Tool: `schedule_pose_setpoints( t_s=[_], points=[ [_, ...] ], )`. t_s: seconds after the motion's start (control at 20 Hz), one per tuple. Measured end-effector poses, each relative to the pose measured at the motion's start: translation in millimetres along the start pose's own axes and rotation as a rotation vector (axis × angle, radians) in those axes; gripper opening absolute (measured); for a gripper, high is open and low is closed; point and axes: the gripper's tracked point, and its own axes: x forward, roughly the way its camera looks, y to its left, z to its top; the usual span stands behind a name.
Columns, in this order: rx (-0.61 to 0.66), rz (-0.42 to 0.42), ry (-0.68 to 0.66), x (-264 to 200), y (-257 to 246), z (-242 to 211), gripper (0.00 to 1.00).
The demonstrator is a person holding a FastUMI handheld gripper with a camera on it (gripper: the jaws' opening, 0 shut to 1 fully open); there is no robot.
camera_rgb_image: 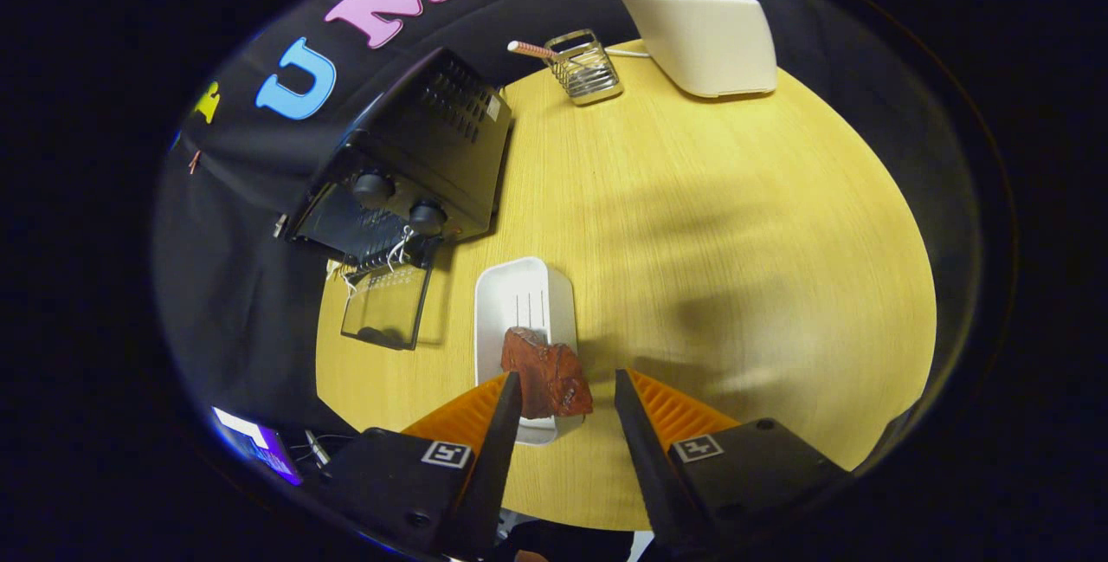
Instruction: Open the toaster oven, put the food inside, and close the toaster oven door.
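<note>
A black toaster oven (415, 155) stands on the far left of the round wooden table (710, 242), its glass door (385, 306) folded down flat and its cavity open. Between the oven and my fingers lies a white tray (524, 302) with a reddish-brown piece of food (545, 376) resting on its near end. My gripper (567, 393) hangs above the table with its jaws apart. The food sits just ahead of the gap, close to the left finger (502, 423), and the fingers do not press on it.
A white toaster (705, 38) stands at the table's far edge. Beside it a small wire rack (584, 68) holds a striped stick. A lit screen (255, 441) shows below the table's near left edge.
</note>
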Motion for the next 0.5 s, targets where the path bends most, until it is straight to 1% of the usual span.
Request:
schedule_pose_setpoints(
  t_s=[0.05, 0.1, 0.2, 0.25, 0.35, 0.4, 0.45, 0.5],
  points=[
    [-0.010, 0.008, 0.026, 1.3, 1.4, -2.7, 0.65],
    [-0.015, 0.007, 0.042, 3.5, 1.9, -2.4, 0.58],
    [-0.007, 0.023, 0.050, 6.4, 5.2, 2.7, 0.44],
    [-0.006, 0.032, 0.057, 5.5, 5.7, 1.1, 0.39],
    [0.001, 0.092, 0.053, 3.7, 19.0, 3.6, 0.31],
    [0.005, 0.094, 0.047, 3.9, 19.3, 5.3, 0.21],
    [0.020, 0.088, 0.049, 3.1, 18.7, 5.1, 0.19],
    [0.028, 0.086, 0.046, 0.8, 19.8, 5.0, 0.19]
  ],
)
